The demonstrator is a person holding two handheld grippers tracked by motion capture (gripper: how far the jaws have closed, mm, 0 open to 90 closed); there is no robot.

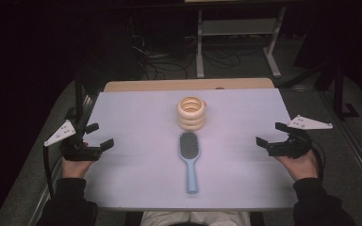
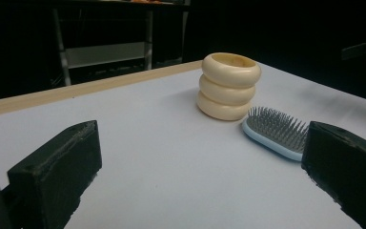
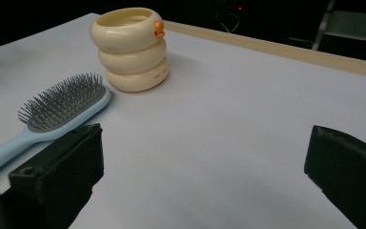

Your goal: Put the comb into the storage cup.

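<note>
Both sets of jaws wide and empty, left gripper (image 1: 97,136) and right gripper (image 1: 267,135) flank the hairbrush (image 1: 189,160) at frame centre, about equally distant, handle toward the bottom edge.

hairbrush (image 2: 277,131): my left gripper's far jaw covers its handle end | hairbrush handle, right gripper view: runs off the picture's left edge | cream ringed holder (image 3: 130,49): printed line on its lowest ring too small to read; orange tab at the rim too small to identify
</note>
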